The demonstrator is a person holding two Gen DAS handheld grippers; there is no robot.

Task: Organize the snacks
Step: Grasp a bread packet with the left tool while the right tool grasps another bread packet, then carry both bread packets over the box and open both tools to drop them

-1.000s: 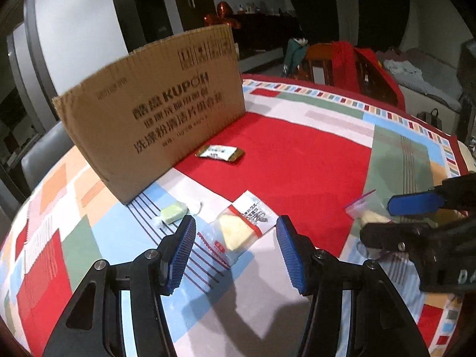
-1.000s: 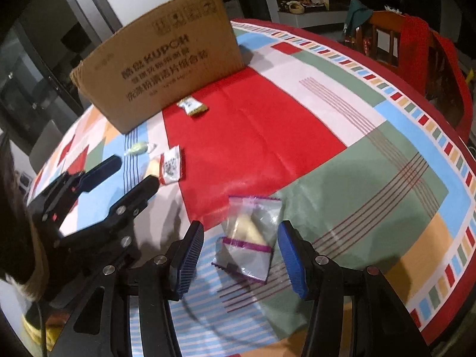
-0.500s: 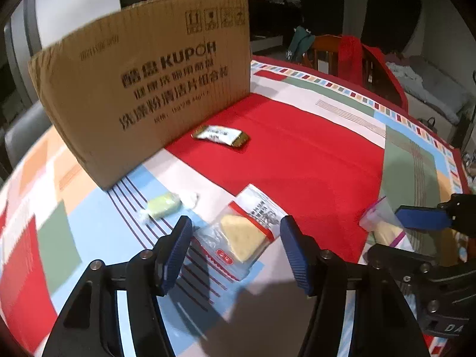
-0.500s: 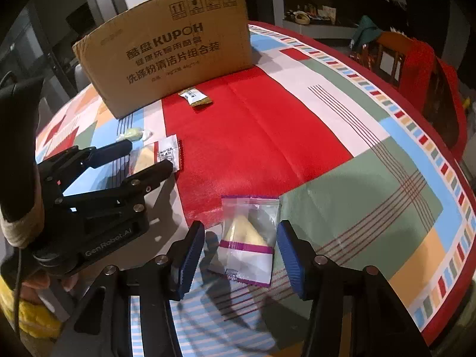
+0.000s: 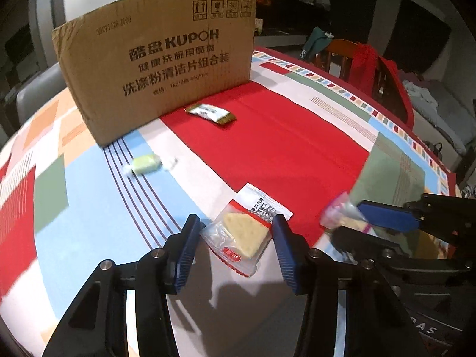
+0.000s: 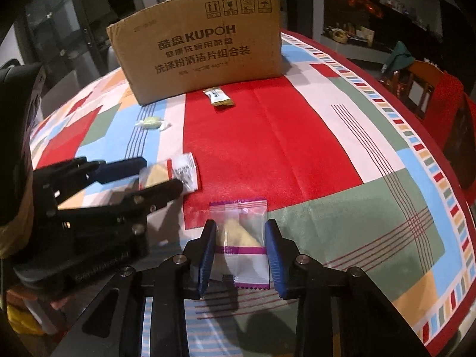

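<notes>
On the patchwork tablecloth (image 5: pixel 282 148) lies a clear snack packet with a red stripe (image 5: pixel 244 232), between the closing jaws of my left gripper (image 5: pixel 236 229). Its pads reach the packet's edges and the packet still looks flat. My right gripper (image 6: pixel 240 229) is closing on a clear packet with a purple stripe (image 6: pixel 244 255), and its pads press the packet's sides. In the left wrist view that packet (image 5: pixel 334 214) is crumpled and tipped up in the right gripper (image 5: pixel 348 219). The right wrist view shows the left gripper (image 6: pixel 162 173) around the red-striped packet (image 6: pixel 184 169).
A tall cardboard box (image 5: pixel 157 68) stands at the back of the table. In front of it lie a gold-ended bar (image 5: pixel 211 113) and a green wrapped candy (image 5: pixel 145 163). A wooden chair draped in red (image 5: pixel 372 68) stands beyond the table's far right edge.
Both pairs of jaws have narrowed around their packets, the right more. Both views have rolled, so the box now looks upright. The purple-striped packet has crumpled and tipped up off the cloth.
</notes>
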